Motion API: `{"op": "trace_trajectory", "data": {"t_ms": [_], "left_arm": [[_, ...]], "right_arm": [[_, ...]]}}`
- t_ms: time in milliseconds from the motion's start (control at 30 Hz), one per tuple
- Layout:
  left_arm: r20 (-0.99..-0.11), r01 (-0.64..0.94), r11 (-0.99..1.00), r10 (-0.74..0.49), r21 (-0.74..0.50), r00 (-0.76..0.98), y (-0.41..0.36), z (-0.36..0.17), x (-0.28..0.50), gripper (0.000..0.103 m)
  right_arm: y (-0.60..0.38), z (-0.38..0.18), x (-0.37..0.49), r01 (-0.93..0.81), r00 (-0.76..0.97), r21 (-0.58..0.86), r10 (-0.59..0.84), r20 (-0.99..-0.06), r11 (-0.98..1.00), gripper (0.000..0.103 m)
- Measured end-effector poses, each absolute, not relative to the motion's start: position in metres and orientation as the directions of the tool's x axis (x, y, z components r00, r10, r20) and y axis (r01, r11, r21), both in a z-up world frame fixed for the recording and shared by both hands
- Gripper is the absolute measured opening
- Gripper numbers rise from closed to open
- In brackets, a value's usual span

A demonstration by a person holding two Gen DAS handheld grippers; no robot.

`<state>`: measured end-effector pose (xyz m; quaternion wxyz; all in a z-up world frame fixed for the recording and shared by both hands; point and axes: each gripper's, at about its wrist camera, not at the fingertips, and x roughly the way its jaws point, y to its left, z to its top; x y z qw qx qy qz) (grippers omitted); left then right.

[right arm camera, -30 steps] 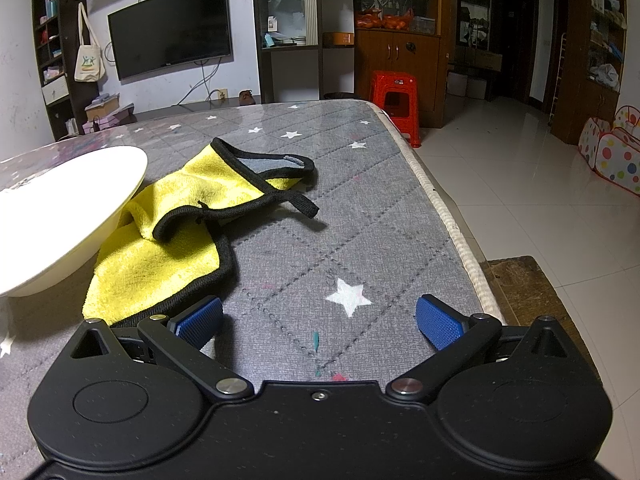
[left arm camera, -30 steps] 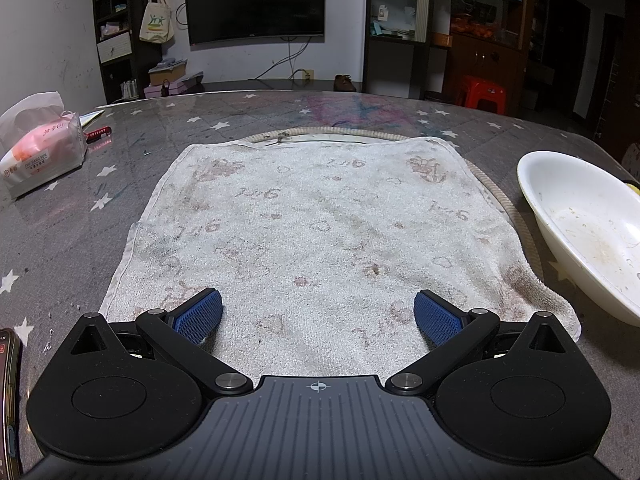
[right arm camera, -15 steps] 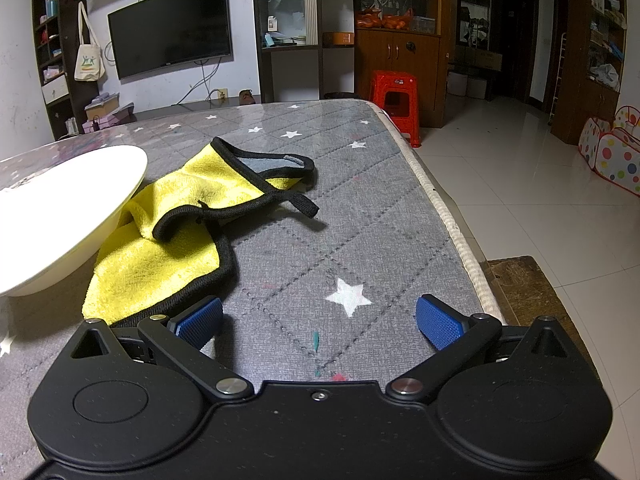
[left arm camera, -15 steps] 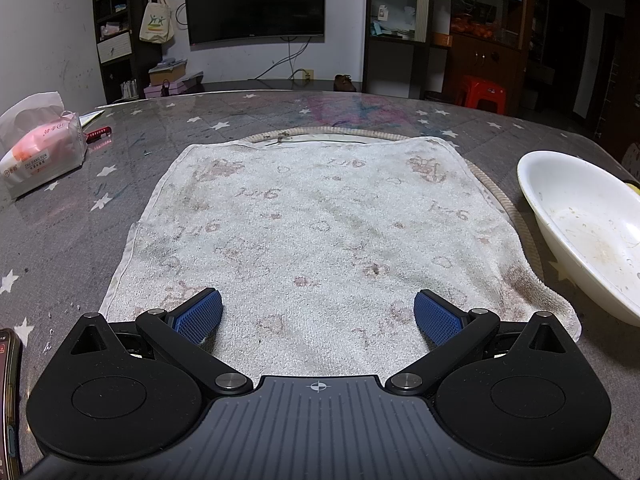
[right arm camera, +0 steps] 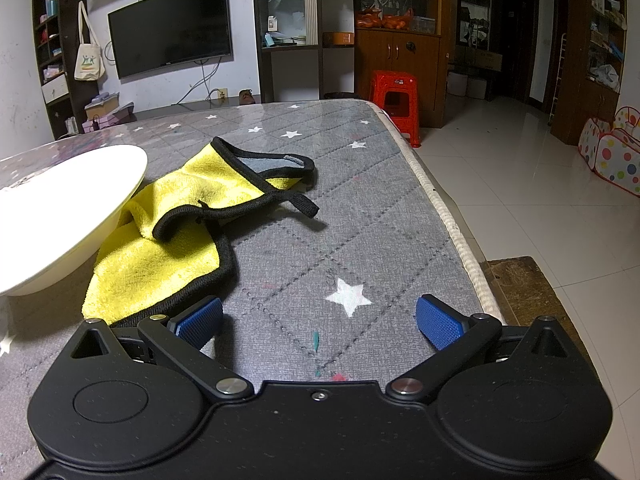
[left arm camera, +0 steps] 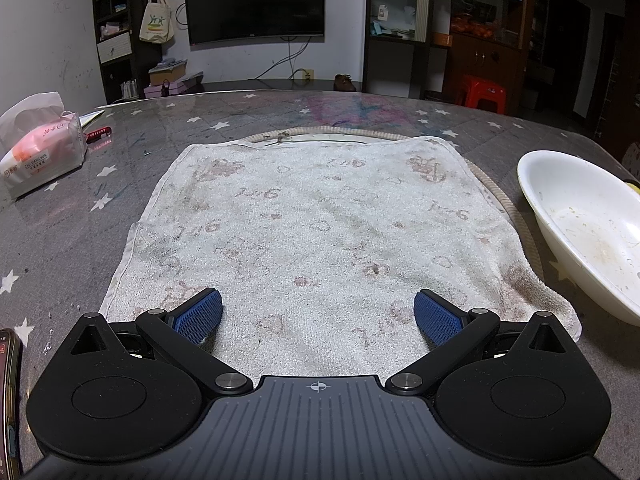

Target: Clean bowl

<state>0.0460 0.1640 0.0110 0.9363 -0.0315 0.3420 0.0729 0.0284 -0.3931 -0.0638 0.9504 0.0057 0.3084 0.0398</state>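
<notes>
Both tongs spread wide, nothing between the pads. Left tongs (left arm camera: 318,314) hang low over the near edge of a stained white terry towel (left arm camera: 320,232) laid flat mid-bench. Right tongs (right arm camera: 320,322) sit over bare grey star-print quilted bench cover (right arm camera: 360,240), close to the bench's right edge.

Task item: shallow white ceramic bowl (left arm camera: 588,224), dried brownish residue on the inside, so cleaning not started by the look of it. It sits right of the towel, toward the bench's right side, between the two tongs. From the left tongs it lies forward-right; from the right tongs forward-left (right arm camera: 60,216). Both seem about equally near.

Key relation: crumpled yellow microfibre cloth with black trim (right arm camera: 176,240) lies just beside the bowl, its left part tucked under the bowl's overhanging rim. Its near corner is right at the right tongs' left pad (right arm camera: 198,320); can't tell if touching. Right tongs are clearly closer to the cloth. My read: right takes the cloth, left steadies the bowl.

Hard to see:
- bowl is cut off by the frame edge in both views, never whole
- how much cloth is pinned under the bowl: hidden
- left view shows only a sliver of yellow past the bowl
- dark phone-like item (left arm camera: 8,400) at the bench's near-left, mostly cropped
- pink-white tissue pack (left arm camera: 40,152) at the left edge, well clear
</notes>
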Motion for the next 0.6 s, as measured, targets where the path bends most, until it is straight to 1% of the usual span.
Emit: {"op": "trace_trajectory", "data": {"t_ms": [200, 600], "left_arm": [[-0.645, -0.158, 0.987, 0.115, -0.009, 0.755, 0.164, 0.011, 0.046, 0.103], [-0.645, -0.158, 0.987, 0.115, -0.009, 0.755, 0.164, 0.011, 0.046, 0.103]], "right_arm": [[-0.388, -0.063, 0.029, -0.088, 0.807, 0.045, 0.098, -0.582, 0.995, 0.103], [-0.366, -0.051, 0.024, -0.261, 0.794, 0.015, 0.223, -0.565, 0.965, 0.102]]}}
